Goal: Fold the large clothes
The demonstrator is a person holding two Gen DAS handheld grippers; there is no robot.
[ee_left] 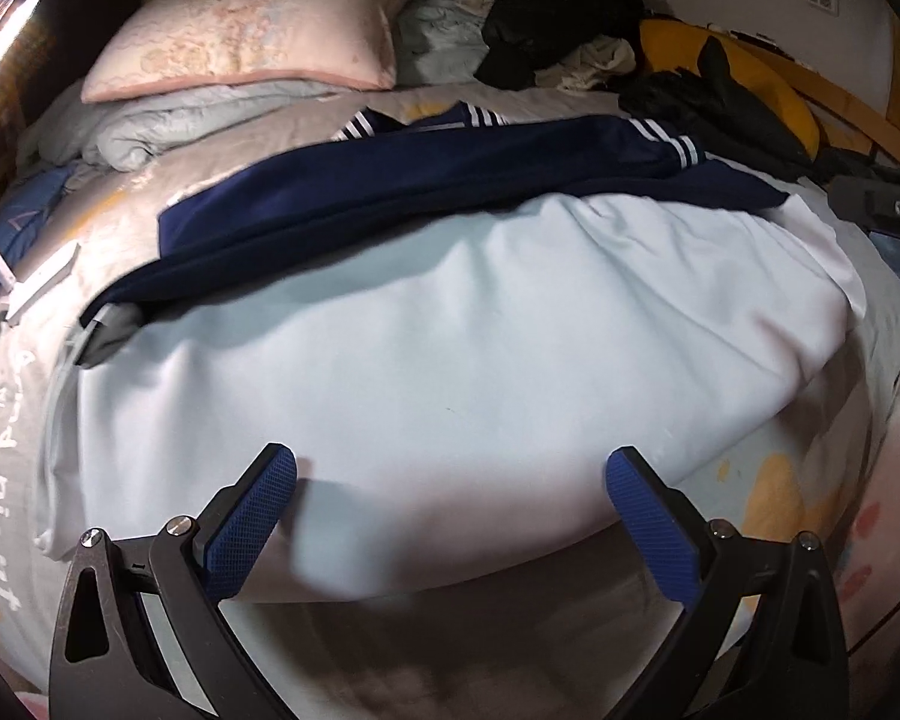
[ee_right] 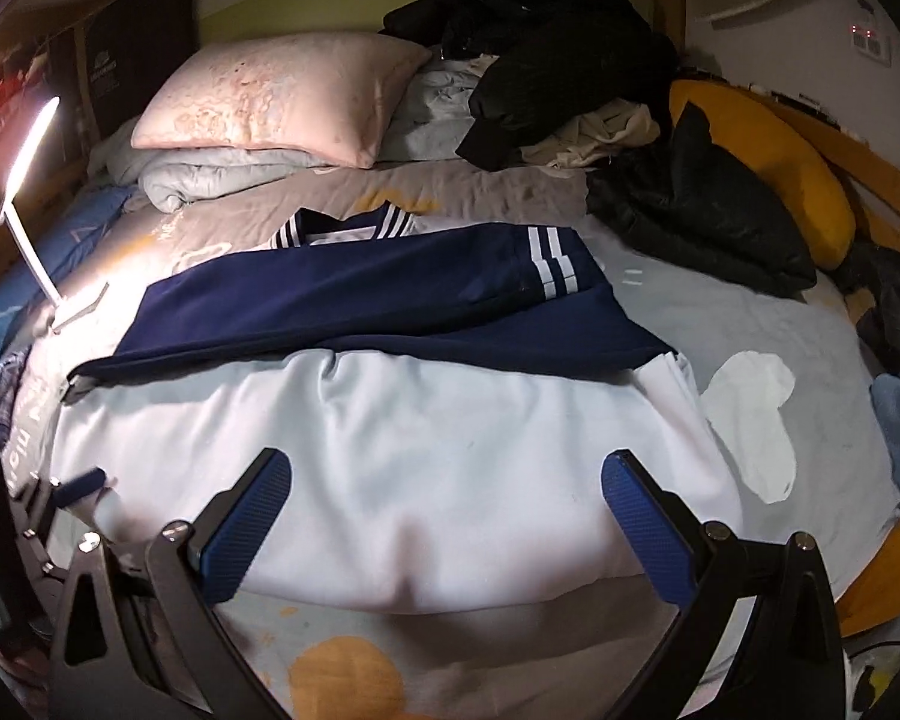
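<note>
Left claw [ee_left: 450, 516] is mostly cut off at the right-wrist view's left edge. Jacket's [ee_right: 390, 420] collar is partly hidden behind a folded navy sleeve; the dark clothes pile [ee_right: 546, 60] is too jumbled to sort. Jacket lies flat mid-bed [ee_right: 780, 324] — pale blue-white body, navy upper part, white stripes at cuff and collar. Both claws gape apart, empty — right claw [ee_right: 447, 516] hovers over the near hem.

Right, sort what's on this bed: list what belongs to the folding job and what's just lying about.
Job in hand:
navy and white jacket
left gripper, open
right gripper, open

Lying about:
pink pillow
desk lamp
black coat
white sock
yellow cushion
</note>
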